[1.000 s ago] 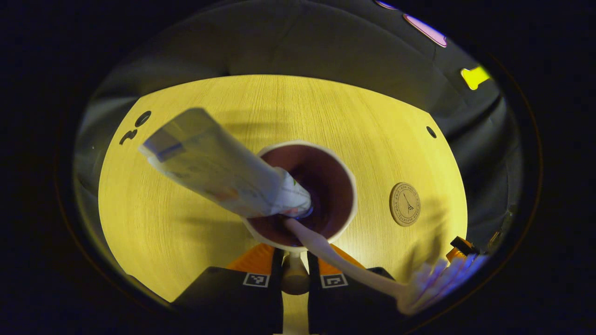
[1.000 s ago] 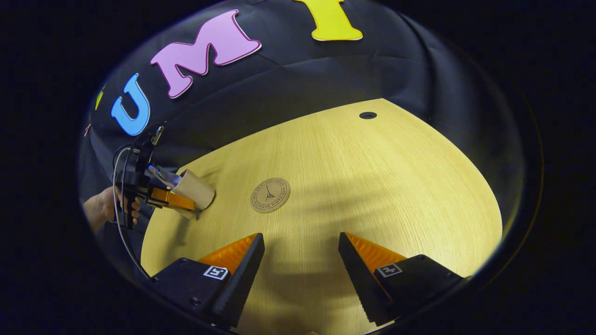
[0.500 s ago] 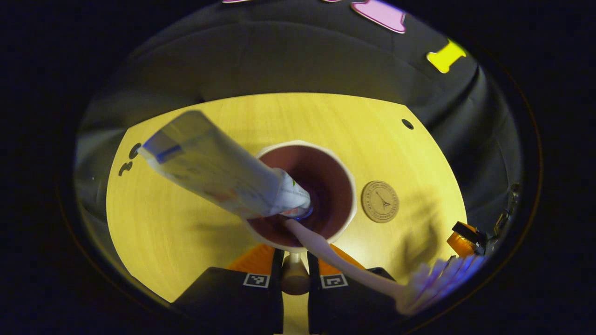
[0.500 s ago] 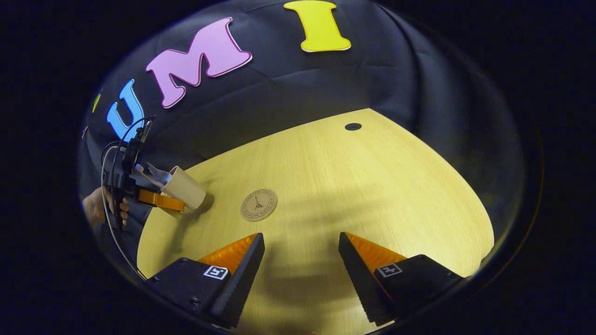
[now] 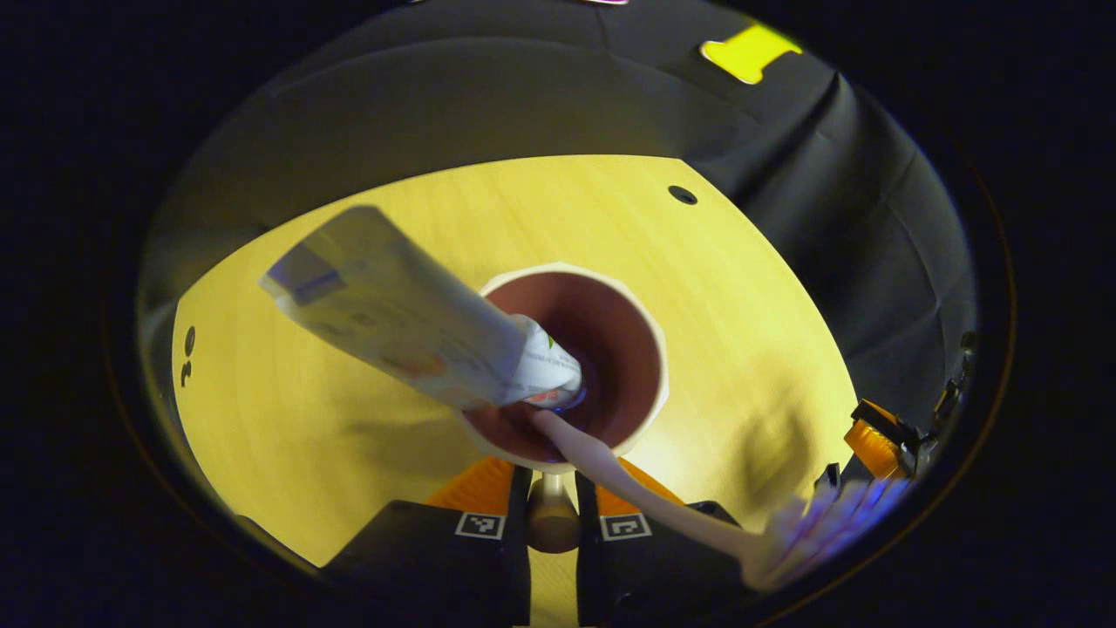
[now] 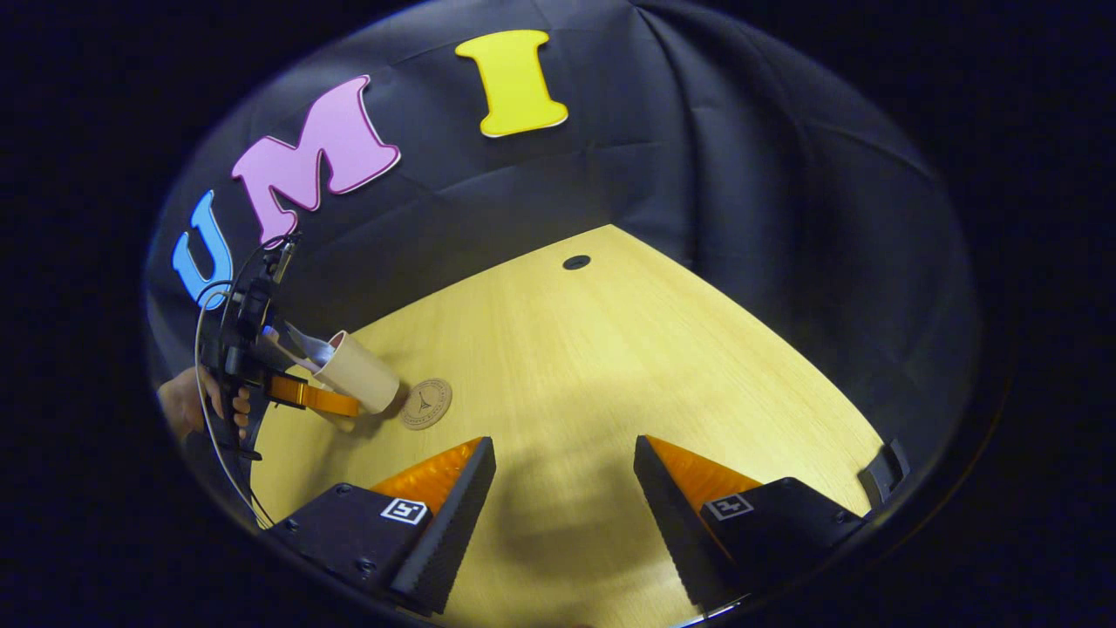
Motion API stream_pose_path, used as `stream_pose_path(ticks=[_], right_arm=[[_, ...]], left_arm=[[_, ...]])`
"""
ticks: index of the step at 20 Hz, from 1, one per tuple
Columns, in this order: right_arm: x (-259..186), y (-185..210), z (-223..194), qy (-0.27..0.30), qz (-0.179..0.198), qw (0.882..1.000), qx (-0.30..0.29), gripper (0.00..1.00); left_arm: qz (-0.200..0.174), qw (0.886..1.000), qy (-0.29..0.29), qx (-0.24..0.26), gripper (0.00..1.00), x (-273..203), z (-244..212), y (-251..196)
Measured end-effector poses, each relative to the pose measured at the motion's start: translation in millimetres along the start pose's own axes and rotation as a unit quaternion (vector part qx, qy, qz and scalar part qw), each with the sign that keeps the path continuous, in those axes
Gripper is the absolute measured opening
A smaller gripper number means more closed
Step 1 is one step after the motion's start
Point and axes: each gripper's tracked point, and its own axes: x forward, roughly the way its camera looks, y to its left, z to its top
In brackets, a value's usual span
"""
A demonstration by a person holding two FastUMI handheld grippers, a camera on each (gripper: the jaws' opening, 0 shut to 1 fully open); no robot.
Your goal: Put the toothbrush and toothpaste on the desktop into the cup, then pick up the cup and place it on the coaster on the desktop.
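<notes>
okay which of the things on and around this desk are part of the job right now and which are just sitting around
Part of the job:
- cup, clamped at its handle by the left tool
- toothpaste in the cup
- toothbrush in the cup
- coaster on the desk

Just about:
- right tool, open, holding nothing
- cable hole in the desk

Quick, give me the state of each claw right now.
Left claw: closed on the cup by its handle, toothpaste and toothbrush inside.
Right claw: open, holding nothing, above the desktop.

Left gripper [image 5: 551, 523] clamped narrow; right gripper [image 6: 565, 506] wide apart, unladen
</notes>
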Motion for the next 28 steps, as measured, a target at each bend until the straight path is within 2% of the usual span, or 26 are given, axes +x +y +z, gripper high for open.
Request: stream_pose_path(ticks=[5,10,11,12,13,14,16,17,18,19,21,24,26,28], right_arm=[[-15,-27,-8,0.0,-0.025,0.999,0.021,0.98],[-20,-42,-14,-0.001,-0.035,0.999,0.031,0.98],[-19,-43,-14,-0.002,-0.036,0.999,0.032,0.98],[-19,-43,-14,-0.002,-0.036,0.999,0.034,0.98],[-20,-43,-14,-0.002,-0.035,0.999,0.037,0.98],[-19,-41,-14,-0.002,-0.032,0.999,0.038,0.98],[-19,-38,-15,-0.001,-0.024,0.999,0.033,0.98],[-19,-37,-15,-0.002,-0.022,0.999,0.027,0.98],[-19,-37,-14,-0.003,-0.021,1.0,0.023,0.98],[-21,-36,-12,-0.003,-0.02,1.0,0.021,0.98],[-23,-32,-12,-0.004,-0.016,1.0,0.019,0.98],[-27,-21,-11,-0.006,-0.007,1.0,0.008,0.98],[-34,-10,-2,-0.013,0.0,1.0,0.006,0.98],[-43,4,12,-0.029,0.005,1.0,-0.001,0.99]], left_arm=[[-0.007,0.999,0.017,0.028,0.25,23,3,-28],[0.004,0.999,0.042,0.035,0.26,44,-3,-33],[0.006,0.998,0.047,0.035,0.31,43,-4,-33],[0.008,0.998,0.041,0.039,0.26,42,-1,-33],[0.012,0.998,0.044,0.041,0.27,43,-3,-32],[0.016,0.998,0.047,0.042,0.31,42,-3,-32],[0.02,0.998,0.046,0.043,0.29,41,-2,-32],[0.021,0.998,0.04,0.04,0.36,37,-2,-32],[0.024,0.998,0.038,0.038,0.33,33,-1,-31],[0.025,0.999,0.03,0.036,0.38,32,2,-31],[0.025,0.999,0.013,0.028,0.39,25,8,-33],[0.004,1.0,-0.017,0.016,0.99,-3,12,-39],[-0.005,0.999,-0.032,0.012,0.96,-26,5,-35],[-0.008,0.998,-0.067,0.003,0.98,-56,5,-31]])
